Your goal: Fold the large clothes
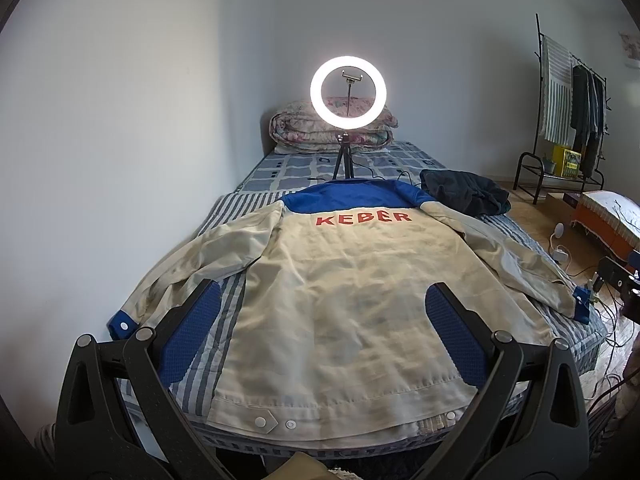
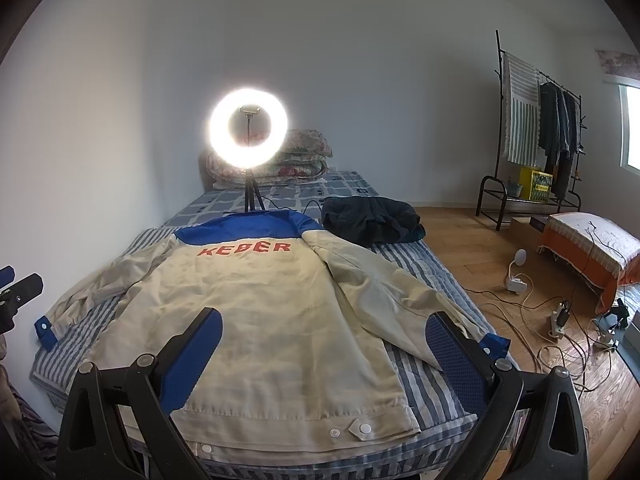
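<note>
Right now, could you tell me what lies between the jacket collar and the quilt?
The ring light on its tripod stands on the bed between the jacket collar and quilt, in both views.

One jacket (image 1: 352, 292) with two sleeves and two blue cuffs, one dark garment (image 1: 464, 192), one ring light (image 1: 348, 92) on one tripod, one folded quilt (image 1: 304, 128), one bed (image 1: 288, 168), one clothes rack (image 2: 536, 136), two grippers, left (image 1: 324, 320) and right (image 2: 324, 340)
</note>
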Demonstrator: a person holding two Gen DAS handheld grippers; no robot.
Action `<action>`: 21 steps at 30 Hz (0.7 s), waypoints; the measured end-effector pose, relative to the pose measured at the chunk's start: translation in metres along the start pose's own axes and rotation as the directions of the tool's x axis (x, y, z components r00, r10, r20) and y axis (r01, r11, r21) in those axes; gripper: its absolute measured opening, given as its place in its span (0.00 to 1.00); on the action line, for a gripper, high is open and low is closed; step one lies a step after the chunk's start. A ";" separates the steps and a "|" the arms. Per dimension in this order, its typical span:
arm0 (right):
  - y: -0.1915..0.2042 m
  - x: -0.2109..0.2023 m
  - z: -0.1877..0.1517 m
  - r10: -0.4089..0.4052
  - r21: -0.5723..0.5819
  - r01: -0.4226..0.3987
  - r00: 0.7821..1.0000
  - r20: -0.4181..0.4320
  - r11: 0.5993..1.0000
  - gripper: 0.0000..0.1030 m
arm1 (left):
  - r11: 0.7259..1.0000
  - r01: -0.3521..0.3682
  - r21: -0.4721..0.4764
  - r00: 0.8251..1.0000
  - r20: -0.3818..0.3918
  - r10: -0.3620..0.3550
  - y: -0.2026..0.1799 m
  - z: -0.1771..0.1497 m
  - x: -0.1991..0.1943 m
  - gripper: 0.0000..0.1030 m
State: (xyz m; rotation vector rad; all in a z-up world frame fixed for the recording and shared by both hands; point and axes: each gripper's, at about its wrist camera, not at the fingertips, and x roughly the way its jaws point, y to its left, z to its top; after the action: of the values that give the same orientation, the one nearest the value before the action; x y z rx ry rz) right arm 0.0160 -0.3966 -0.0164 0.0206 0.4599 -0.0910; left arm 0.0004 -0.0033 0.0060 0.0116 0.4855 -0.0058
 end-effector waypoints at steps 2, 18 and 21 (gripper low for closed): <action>0.000 0.000 0.000 0.000 -0.002 0.000 1.000 0.000 1.000 1.00 | 1.000 0.000 -0.001 1.000 0.000 0.000 0.000 0.001 0.000 1.00; 0.001 0.000 -0.001 -0.001 -0.004 0.001 1.000 0.003 1.000 1.00 | 1.000 0.002 -0.002 1.000 0.005 -0.002 0.001 0.000 0.000 1.00; 0.001 0.000 0.000 0.000 -0.001 0.000 1.000 0.001 1.000 1.00 | 1.000 0.001 -0.003 1.000 0.005 -0.001 0.000 0.000 -0.001 1.00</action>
State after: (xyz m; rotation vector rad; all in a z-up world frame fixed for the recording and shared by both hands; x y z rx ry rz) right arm 0.0158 -0.3960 -0.0168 0.0197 0.4590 -0.0908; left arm 0.0002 -0.0029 0.0067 0.0086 0.4803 -0.0062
